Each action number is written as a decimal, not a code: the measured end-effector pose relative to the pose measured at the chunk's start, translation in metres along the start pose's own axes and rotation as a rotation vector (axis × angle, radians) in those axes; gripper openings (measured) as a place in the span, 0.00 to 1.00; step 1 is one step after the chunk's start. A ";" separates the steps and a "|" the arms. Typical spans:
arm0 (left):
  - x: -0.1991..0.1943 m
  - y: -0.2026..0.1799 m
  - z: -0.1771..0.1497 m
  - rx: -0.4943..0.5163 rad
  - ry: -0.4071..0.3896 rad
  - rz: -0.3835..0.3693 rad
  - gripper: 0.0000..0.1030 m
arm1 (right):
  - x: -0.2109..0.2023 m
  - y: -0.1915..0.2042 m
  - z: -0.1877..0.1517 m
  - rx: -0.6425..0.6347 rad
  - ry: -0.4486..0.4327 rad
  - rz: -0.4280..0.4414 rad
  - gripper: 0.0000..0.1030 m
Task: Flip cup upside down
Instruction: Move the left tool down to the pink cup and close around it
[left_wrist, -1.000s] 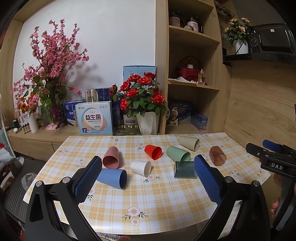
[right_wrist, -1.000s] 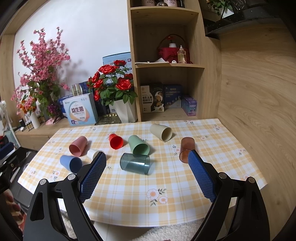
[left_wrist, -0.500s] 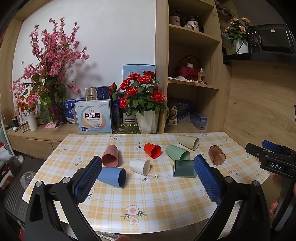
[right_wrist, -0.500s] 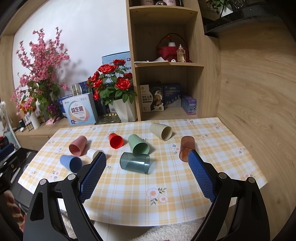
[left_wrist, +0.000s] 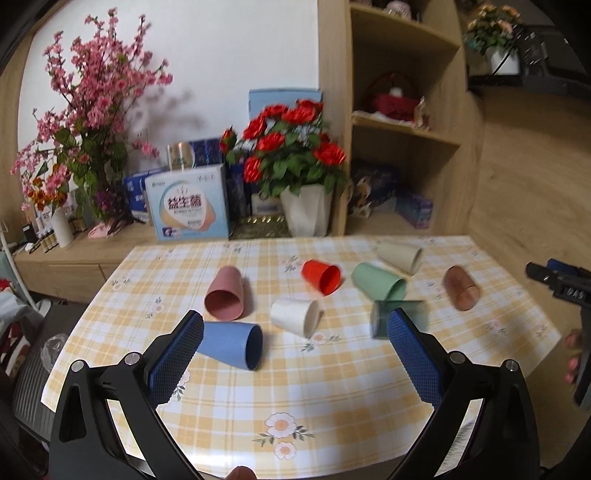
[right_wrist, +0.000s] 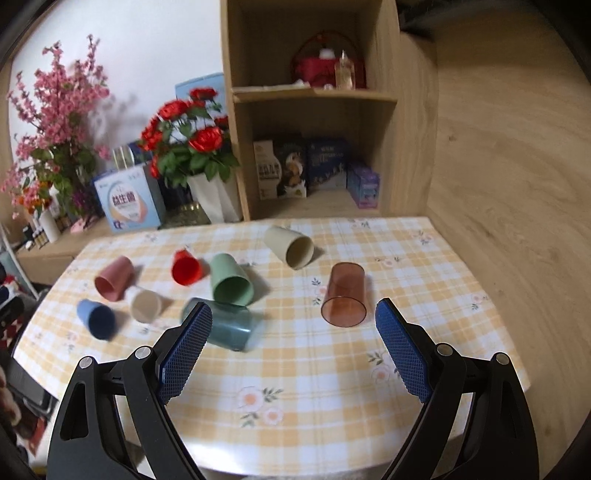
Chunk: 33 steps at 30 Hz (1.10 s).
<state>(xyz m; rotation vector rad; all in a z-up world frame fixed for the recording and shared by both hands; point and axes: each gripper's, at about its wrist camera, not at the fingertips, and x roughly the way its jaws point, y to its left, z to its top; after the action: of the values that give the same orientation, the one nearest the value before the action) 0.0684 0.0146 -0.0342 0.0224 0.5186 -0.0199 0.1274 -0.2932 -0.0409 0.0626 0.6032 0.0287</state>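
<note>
Advancing toward the table since half a second ago, both tongs now sit lower and closer to the cups, which fill more of each view than before. The right gripper (right_wrist: 293, 341) has its jaws spread wide and grips nothing. The left gripper (left_wrist: 293, 352) is equally wide and empty.

Between the right gripper's fingers, just ahead, lies the brown translucent cup (right_wrist: 344, 294) on its side, mouth facing the tongs. The teal translucent cup (right_wrist: 227, 326) lies on its side partly behind the right gripper's left finger (right_wrist: 184, 350). Beyond it rest the green cup (right_wrist: 231, 279), the red cup (right_wrist: 186, 267) and the beige cup (right_wrist: 290, 245), all tipped over.

Touching the tip of the left gripper's left finger (left_wrist: 175, 356) in the left wrist view, the blue cup (left_wrist: 232, 343) lies sideways, mouth to the right. Ahead between the fingers lies the white cup (left_wrist: 294, 316); further left, the pink cup (left_wrist: 224, 299).

All cups rest on the checked tablecloth (right_wrist: 314, 373). No cup stands inverted. Motion blur softens both views.
</note>
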 end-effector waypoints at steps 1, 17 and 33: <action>0.008 0.001 -0.001 -0.003 0.013 0.011 0.94 | 0.012 -0.005 0.001 -0.001 0.016 -0.006 0.84; 0.120 0.092 0.005 -0.265 0.249 0.053 0.94 | 0.128 -0.023 -0.001 0.030 0.186 -0.031 0.84; 0.303 0.149 0.043 -0.351 0.559 -0.073 0.67 | 0.166 -0.011 -0.014 0.041 0.291 0.033 0.84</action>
<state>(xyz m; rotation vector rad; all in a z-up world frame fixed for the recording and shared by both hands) 0.3571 0.1586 -0.1445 -0.3434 1.0751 0.0067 0.2568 -0.2963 -0.1471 0.1092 0.8939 0.0578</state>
